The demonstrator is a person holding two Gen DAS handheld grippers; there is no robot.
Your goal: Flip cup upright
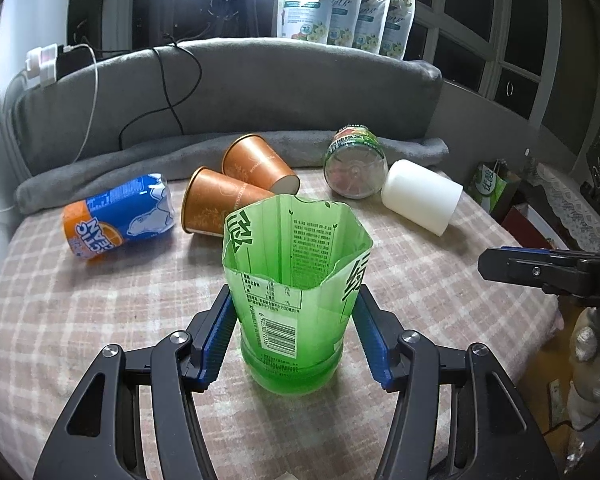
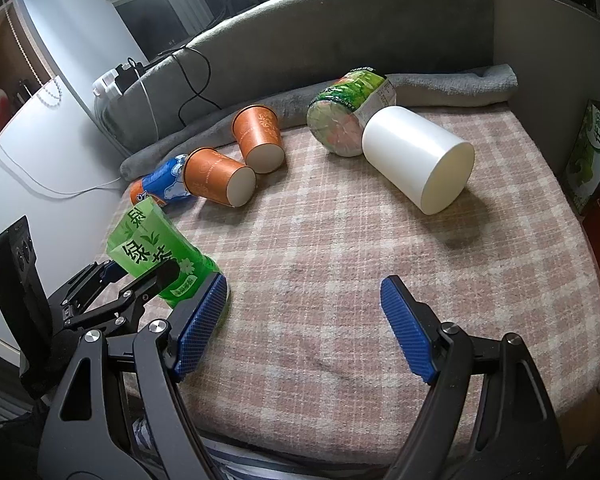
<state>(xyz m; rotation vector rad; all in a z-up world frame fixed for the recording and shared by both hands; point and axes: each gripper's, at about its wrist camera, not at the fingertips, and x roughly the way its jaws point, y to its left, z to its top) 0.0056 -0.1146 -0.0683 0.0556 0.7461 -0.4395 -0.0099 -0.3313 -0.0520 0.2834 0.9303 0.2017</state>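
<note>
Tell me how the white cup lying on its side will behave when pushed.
The white cup looks like a smooth cylinder on its side, so it will probably roll across the checked blanket. It seems empty and light, and its glossy wall may slip between pads.

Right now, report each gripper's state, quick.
Left gripper: jaws around the green cut-bottle cup, which stands upright; contact cannot be told.
Right gripper: jaws open, holding nothing, over the plaid cloth.

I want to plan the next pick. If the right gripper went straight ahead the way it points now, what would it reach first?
Bare plaid cloth first; the right gripper is open with nothing between its fingers. Farther along, roughly in line, lies the tipped white cup, though depth is uncertain.
</note>
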